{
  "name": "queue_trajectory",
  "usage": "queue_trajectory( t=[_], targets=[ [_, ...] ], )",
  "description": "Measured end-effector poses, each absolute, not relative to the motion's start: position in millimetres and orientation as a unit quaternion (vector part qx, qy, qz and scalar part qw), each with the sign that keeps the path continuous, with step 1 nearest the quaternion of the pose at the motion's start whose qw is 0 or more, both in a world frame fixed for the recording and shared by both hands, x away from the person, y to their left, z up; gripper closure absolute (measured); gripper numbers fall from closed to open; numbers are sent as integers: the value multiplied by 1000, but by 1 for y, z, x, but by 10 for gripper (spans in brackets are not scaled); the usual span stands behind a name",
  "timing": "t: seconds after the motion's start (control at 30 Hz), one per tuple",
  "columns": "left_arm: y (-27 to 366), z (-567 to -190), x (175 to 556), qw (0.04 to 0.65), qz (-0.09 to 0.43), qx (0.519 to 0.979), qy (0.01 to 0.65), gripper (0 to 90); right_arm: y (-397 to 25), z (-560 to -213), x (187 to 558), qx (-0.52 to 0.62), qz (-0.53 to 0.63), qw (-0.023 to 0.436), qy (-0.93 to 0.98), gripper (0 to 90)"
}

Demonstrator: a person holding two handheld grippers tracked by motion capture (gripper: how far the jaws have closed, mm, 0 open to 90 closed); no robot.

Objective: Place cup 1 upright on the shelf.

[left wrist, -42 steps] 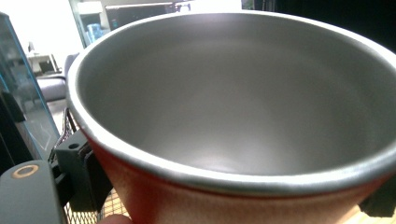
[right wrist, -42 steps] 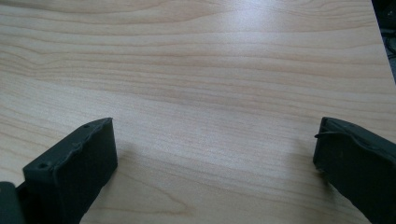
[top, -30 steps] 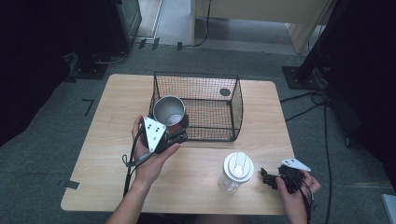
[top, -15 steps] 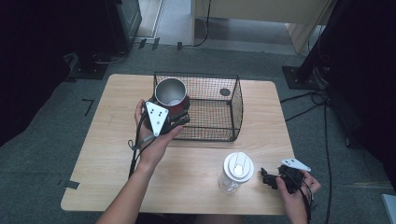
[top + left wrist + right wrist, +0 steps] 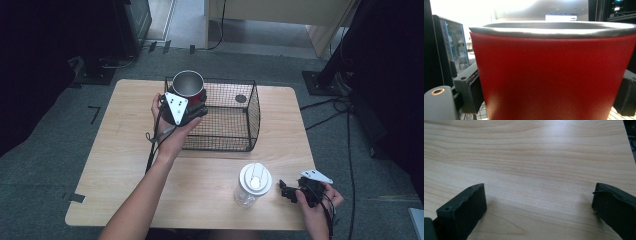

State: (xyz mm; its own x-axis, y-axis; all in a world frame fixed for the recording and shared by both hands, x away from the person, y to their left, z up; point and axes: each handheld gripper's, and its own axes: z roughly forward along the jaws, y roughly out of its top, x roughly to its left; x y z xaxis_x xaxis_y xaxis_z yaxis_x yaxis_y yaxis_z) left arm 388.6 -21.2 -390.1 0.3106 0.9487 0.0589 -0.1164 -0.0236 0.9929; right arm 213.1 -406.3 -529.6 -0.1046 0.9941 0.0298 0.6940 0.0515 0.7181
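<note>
A red cup (image 5: 188,84) with a bare steel inside and rim is held upright in the air over the left end of the black wire basket (image 5: 225,135). My left gripper (image 5: 194,101) is shut on it from the near side. In the left gripper view the cup's red wall (image 5: 554,75) sits between the two pads (image 5: 475,91), clamped on both sides. My right gripper (image 5: 286,192) rests low at the table's front right, open. Its jaws stand wide apart over bare wood (image 5: 536,157) with nothing between them (image 5: 539,207).
A clear jar with a white lid (image 5: 254,182) stands just left of the right gripper. A small dark disc (image 5: 241,99) lies inside the basket at its back right. The wooden table (image 5: 110,150) shows bare wood on its left and front. Cables trail off the right edge.
The left gripper has raised the red cup from the basket's front-left part, up and toward the far side. The right gripper and jar have not moved.
</note>
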Motion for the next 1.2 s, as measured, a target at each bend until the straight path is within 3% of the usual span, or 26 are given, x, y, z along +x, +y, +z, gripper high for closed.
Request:
queue_trajectory(
  t=[0.57,0.8,1.2],
  targets=[
    [-39,-422,438,532,444,610,386,83,-406,-530,213,620,299,251,680,0],
    [-49,-439,449,491,411,654,402,83,-406,-530,213,621,299,250,679,0],
    [-57,-451,458,442,367,690,440,83,-409,-530,214,618,301,249,683,0]
  ],
)
